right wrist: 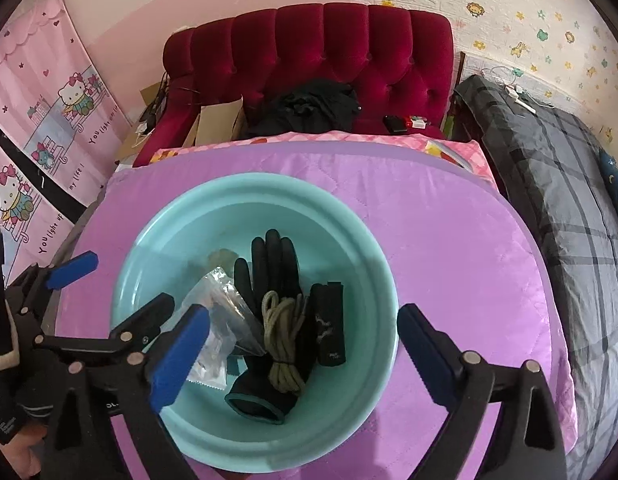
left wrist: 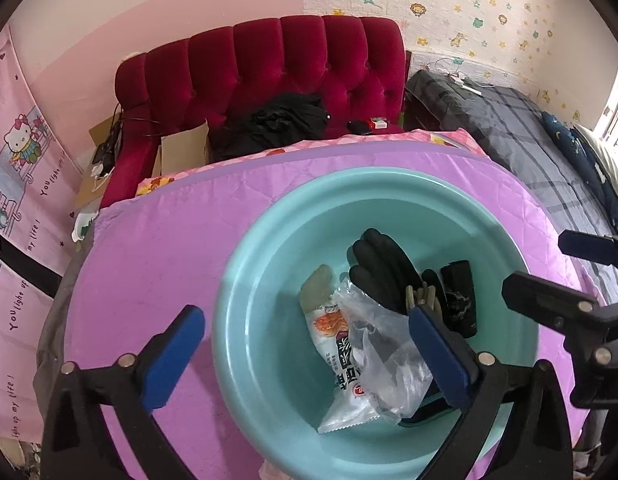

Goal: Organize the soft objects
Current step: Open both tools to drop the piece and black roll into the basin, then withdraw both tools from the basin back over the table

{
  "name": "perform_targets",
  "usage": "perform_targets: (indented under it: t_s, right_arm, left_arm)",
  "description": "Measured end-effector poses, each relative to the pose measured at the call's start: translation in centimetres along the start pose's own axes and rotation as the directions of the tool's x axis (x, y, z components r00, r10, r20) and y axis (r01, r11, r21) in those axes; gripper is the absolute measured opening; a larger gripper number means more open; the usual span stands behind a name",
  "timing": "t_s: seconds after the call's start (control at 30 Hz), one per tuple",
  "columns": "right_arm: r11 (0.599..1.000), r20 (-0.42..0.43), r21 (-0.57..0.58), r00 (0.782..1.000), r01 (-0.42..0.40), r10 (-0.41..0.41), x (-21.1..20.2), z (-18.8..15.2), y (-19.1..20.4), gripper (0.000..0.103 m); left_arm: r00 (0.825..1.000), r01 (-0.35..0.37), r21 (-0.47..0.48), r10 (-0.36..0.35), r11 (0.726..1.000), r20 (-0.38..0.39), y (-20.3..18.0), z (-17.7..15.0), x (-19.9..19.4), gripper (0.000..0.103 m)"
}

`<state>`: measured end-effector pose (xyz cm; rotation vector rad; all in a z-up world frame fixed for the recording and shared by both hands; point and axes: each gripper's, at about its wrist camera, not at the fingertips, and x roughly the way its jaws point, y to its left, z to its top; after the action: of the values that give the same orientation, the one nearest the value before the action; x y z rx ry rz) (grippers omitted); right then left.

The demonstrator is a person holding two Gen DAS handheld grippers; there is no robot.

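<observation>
both grippers hang over the basin [right wrist: 349, 216] on the purple quilt [right wrist: 449, 240], jaws wide apart, gripping nothing. left gripper [left wrist: 305, 356] above the snack packet [left wrist: 333, 332] and clear bag [left wrist: 385, 344]; right gripper [right wrist: 305, 352] above the black glove [right wrist: 273, 268] and cord bundle [right wrist: 283, 340] (all loose in the basin).

basin: teal basin [right wrist: 349, 240] at centre frame, resting on the purple quilted cover [right wrist: 449, 248]
contents: black glove [right wrist: 275, 268] down the middle, coiled olive cord [right wrist: 283, 340] lying on it, dark folded cloth [right wrist: 329, 328] to its right, clear plastic bag [right wrist: 221, 308] to its left
right gripper [right wrist: 303, 354]: lower frame, blue pads spread wide above the basin, nothing between them
left gripper [right wrist: 121, 288]: left edge, jaws apart
background: red tufted sofa [right wrist: 349, 52] at top centre
</observation>
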<state>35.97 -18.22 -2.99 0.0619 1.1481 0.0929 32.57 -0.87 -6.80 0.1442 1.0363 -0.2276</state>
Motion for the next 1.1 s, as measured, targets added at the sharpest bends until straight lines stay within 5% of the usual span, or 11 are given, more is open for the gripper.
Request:
perform_targets:
  t_s: [0.57,1.1]
  right_arm:
    - [0.999,0.043,-0.041,0.999,0.0,0.002,-3.5,-3.0,1.6,0.103]
    - [0.998,0.064,-0.061,0.998,0.008,-0.004,-7.7,-9.6,3.1,0.103]
  left_arm:
    - [0.999,-0.027,-0.007,0.027,1.0,0.022,0.1,-3.2,-3.7,0.103]
    - [0.998,-0.037,-0.004,0.037,0.999,0.051,1.1,-10.3,-8.9,0.103]
